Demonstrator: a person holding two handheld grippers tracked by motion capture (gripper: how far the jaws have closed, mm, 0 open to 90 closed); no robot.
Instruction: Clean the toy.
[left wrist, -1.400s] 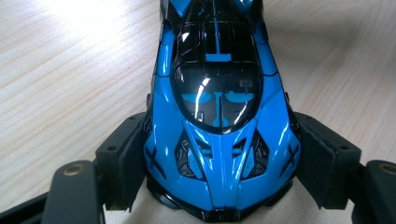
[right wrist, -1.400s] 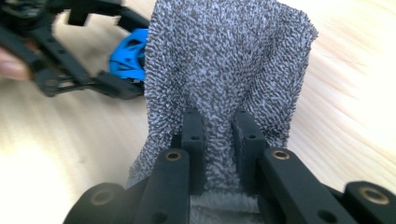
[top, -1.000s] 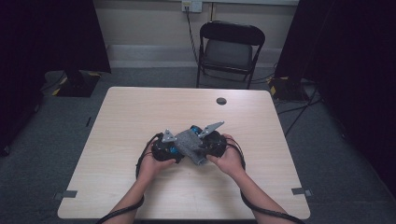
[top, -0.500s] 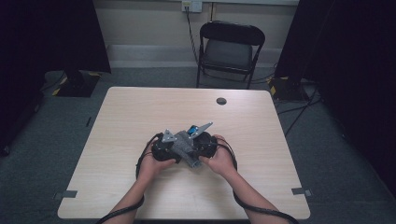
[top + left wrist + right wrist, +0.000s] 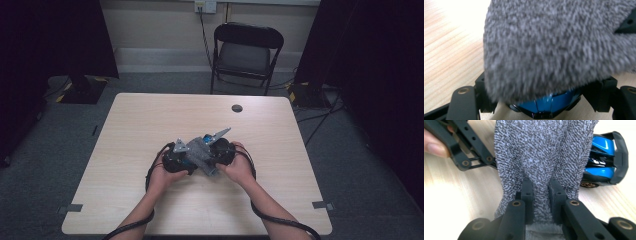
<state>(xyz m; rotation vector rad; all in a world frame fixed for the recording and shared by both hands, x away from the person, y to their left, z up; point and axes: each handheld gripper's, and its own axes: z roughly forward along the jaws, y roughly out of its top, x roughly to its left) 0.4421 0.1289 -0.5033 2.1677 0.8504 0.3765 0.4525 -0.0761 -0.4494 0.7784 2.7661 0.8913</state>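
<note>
On the bench (image 5: 150, 125), a grey cloth (image 5: 544, 157) is pinched by the right hand-held gripper (image 5: 541, 187) over the blue toy car (image 5: 604, 157), held between the left hand-held gripper's (image 5: 544, 100) wide jaws; little has shifted, so wiping seems underway.

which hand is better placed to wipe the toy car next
Right, probably. The right gripper is shut on the grey cloth, which drapes over the blue car. The left gripper has the car between its jaws, seemingly steadying it, with no grip on the cloth.
</note>
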